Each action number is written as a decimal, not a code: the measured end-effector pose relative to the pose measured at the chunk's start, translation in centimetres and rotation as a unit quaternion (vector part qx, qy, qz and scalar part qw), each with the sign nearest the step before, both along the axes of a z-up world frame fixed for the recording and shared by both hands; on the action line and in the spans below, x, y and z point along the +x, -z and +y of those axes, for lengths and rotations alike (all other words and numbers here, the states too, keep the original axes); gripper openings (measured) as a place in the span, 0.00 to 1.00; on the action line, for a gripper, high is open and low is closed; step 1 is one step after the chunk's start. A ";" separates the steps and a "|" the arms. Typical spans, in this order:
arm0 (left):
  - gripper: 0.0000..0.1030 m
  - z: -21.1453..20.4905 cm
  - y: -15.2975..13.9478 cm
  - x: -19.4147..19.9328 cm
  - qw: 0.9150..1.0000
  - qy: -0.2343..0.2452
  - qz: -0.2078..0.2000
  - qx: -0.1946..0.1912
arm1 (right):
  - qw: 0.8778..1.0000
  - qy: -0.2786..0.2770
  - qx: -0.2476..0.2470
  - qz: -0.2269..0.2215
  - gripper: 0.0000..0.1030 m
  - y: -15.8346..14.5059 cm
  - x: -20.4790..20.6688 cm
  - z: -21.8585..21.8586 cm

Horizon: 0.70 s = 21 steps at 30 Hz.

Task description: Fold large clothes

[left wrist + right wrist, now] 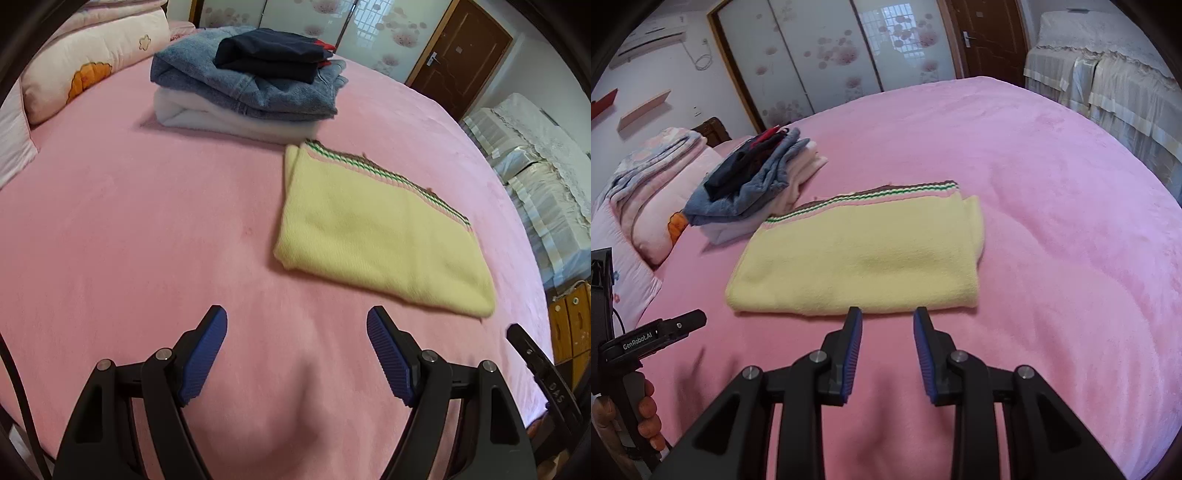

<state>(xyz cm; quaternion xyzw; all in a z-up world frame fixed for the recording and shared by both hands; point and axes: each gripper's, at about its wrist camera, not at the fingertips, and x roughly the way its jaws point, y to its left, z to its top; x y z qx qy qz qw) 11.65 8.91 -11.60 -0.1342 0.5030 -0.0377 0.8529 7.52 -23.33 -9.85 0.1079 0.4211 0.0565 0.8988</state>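
A pale yellow knitted garment [857,258], folded into a flat rectangle with a striped band of green, white, pink and brown along its far edge, lies on the pink plush bedcover [1052,206], free of both tools. In the right wrist view it sits just ahead of the right gripper [888,314], whose blue ribbed pads [854,343] stand partly apart with only bedcover between them; the fingertips hang near the garment's near fold without pressing on it. In the left wrist view the same garment [373,232] lies ahead and to the right of the left gripper [296,314], whose jaws are spread wide and empty above bare bedcover. A person's hand [646,413] grips the handle of the left tool at the lower left of the right wrist view.

Beyond the garment, just beside its striped edge, rests a stack of folded clothes [251,92]: a white piece at the bottom, a grey-blue fleecy one above, and a dark navy one with a red trim on top. Pink patterned pillows and quilts [88,62] lie at the head of the bed. Sliding wardrobe doors with a floral print [812,55], a brown wooden door [458,55] and a lace-covered piece of furniture [1108,74] line the room.
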 end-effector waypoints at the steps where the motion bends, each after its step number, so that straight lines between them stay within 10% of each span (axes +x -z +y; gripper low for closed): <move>1: 0.75 0.0 0.2 -0.2 1.000 0.002 0.003 -0.006 | 1.000 -0.003 -0.004 -0.001 0.28 -0.1 -0.2 0.3; 12: 0.75 -1.1 4.5 -0.8 0.991 0.029 0.037 -0.123 | 0.999 -0.037 -0.023 0.002 0.28 1.9 -0.9 3.7; 21: 0.75 0.1 7.9 1.8 0.975 0.010 -0.014 -0.220 | 0.998 -0.054 -0.032 -0.001 0.28 3.2 -0.3 5.1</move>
